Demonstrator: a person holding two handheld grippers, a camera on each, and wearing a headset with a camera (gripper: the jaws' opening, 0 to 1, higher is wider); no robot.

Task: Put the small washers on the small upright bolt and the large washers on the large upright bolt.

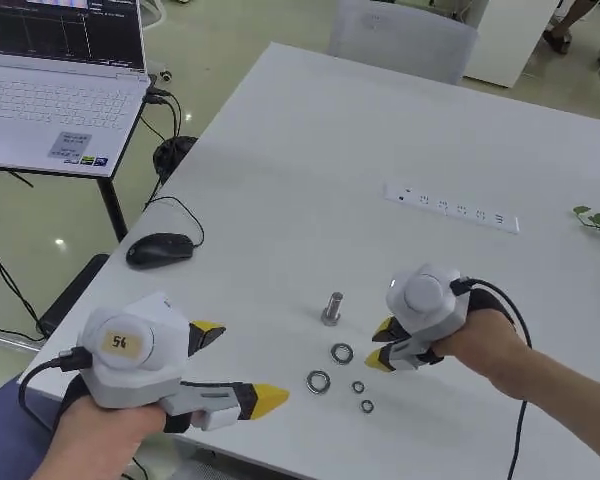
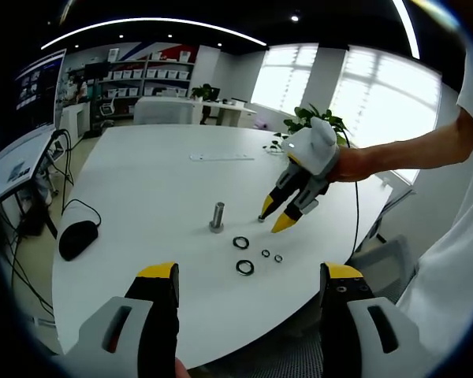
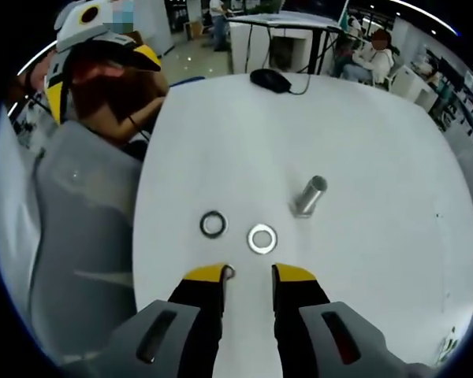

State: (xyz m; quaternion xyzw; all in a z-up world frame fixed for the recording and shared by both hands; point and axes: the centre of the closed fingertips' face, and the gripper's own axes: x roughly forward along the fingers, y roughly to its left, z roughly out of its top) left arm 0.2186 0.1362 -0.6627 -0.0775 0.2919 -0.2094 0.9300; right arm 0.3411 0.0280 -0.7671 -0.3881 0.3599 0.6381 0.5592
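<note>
4 washers lie flat on the white surface (image 1: 310, 150) in the lower middle of the head view: 2 large washers (image 1: 341, 352) and, just to their lower right, 2 small washers (image 1: 358, 386). An upright bolt (image 1: 332, 308) stands just above them. The left tool (image 1: 238, 365), at the lower left, is held wide open and empty, well apart from the parts. The right tool (image 1: 383, 345) is poised just to the right of the large washers, its jaws parted by a narrow gap with nothing clearly held between them. The washers are judged to be light, stiff, thin metal rings, likely slippery on the smooth surface. A pinch across the rim from above, or with 1 jaw through the hole, is probably called for, and a sideways skid under the jaws is to be guarded against.
</note>
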